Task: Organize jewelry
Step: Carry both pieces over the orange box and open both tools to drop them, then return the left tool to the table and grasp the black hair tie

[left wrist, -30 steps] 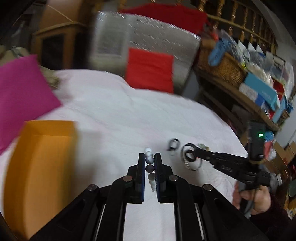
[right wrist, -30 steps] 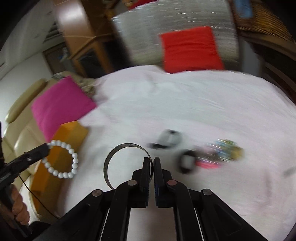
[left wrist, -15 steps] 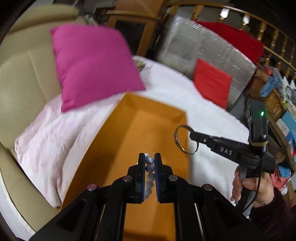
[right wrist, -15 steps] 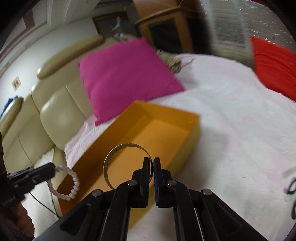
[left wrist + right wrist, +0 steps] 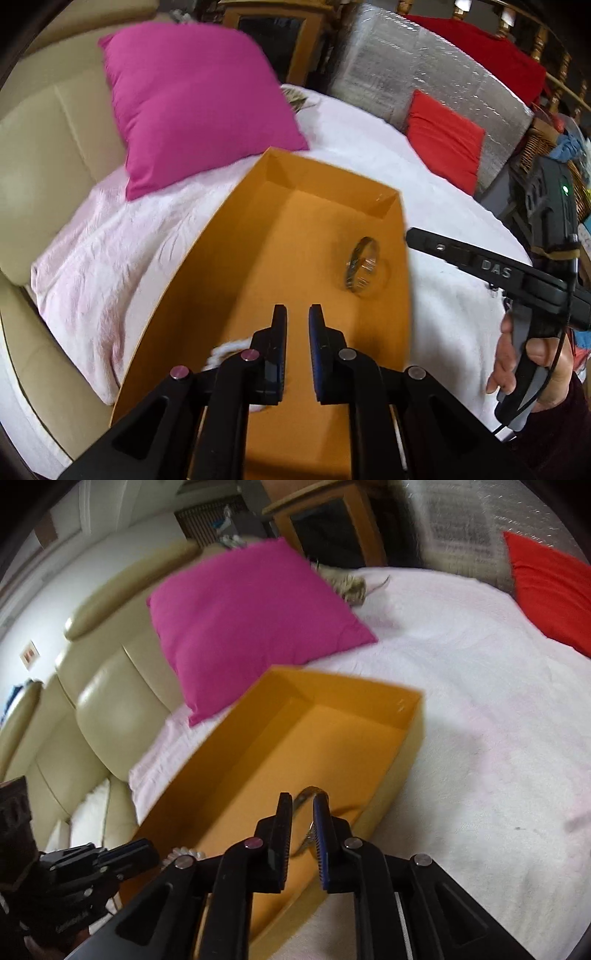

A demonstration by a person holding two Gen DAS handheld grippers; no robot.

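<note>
An orange box (image 5: 332,192) stands open on the white bedspread; it also shows in the right wrist view (image 5: 413,716). A silver bangle (image 5: 362,266) is inside it near the right wall, and shows between my right fingers (image 5: 309,814). A white bead bracelet (image 5: 227,350) lies in the box beside my left fingers; a bit of it shows in the right wrist view (image 5: 183,852). My left gripper (image 5: 297,317) is open over the box. My right gripper (image 5: 302,805) is open over the box's right wall and shows in the left wrist view (image 5: 412,234).
A magenta cushion (image 5: 195,99) leans on the cream sofa (image 5: 48,140) behind the box. A red cushion (image 5: 443,136) lies at the far right of the white bedspread (image 5: 480,709). Shelves with clutter (image 5: 569,147) stand at the right.
Both grippers have opened over the orange box. The bead bracelet has dropped from the left gripper and the silver bangle from the right gripper into the box.
</note>
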